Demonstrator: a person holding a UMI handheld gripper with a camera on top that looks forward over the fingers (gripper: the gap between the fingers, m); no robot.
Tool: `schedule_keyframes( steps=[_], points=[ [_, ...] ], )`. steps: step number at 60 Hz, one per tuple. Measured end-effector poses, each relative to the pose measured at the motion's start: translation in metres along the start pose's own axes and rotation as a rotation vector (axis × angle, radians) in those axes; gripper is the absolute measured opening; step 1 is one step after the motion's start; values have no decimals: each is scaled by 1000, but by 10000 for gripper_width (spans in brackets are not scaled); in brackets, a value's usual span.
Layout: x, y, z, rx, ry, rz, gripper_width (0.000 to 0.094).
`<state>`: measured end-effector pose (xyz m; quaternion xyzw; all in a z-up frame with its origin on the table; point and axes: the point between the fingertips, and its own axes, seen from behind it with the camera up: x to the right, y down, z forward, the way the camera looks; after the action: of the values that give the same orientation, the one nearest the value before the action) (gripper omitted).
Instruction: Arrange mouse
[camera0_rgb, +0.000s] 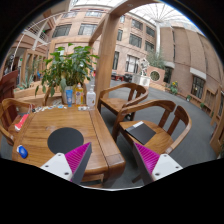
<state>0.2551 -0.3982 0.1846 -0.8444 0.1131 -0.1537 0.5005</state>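
- Blue plastic, by its look, is what the small rounded object (22, 152) at the near left corner of the wooden table (100, 140) is made of; it is judged to be the mouse, though its form cannot be made out with certainty.
- Just behind it on the same side, a red-and-white item (20, 122) is seen lying flat; it should be left undisturbed.
- To the right of these, a dark round mat (65, 140) is laid on the tabletop, well apart from the blue object; it is taken to be the place where the mouse belongs.
- Beyond the mat, two bottles (68, 96) are stood before a potted plant (65, 65) at the far end of the table; both are best kept clear of.
- The gripper (112, 148) is held above the near right edge of the table, its fingers spread wide with nothing between the magenta pads (78, 160).
- For the step in hand, judged to be the approach, the gripper should be swung left and lowered until the blue object is centred between the fingers; the fingers should be closed across its narrow sides, so that it is not squeezed out.
- It should be lifted only slightly, since a drop off the table's edge is the main risk.
- Furthest right, wooden armchairs (150, 125) are stood on the floor and play no part.
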Motion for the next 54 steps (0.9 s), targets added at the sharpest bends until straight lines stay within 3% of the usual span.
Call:
schedule_keyframes(
  steps=[15, 28, 43, 54],
  points=[
    [-54, 59, -6, -63, -76, -52, 849],
    [-184, 129, -35, -124, -327, -181, 853],
    [-349, 139, -45, -88, -580, -279, 853],
    [-427, 129, -24, -70, -647, -309, 854]
  ],
)
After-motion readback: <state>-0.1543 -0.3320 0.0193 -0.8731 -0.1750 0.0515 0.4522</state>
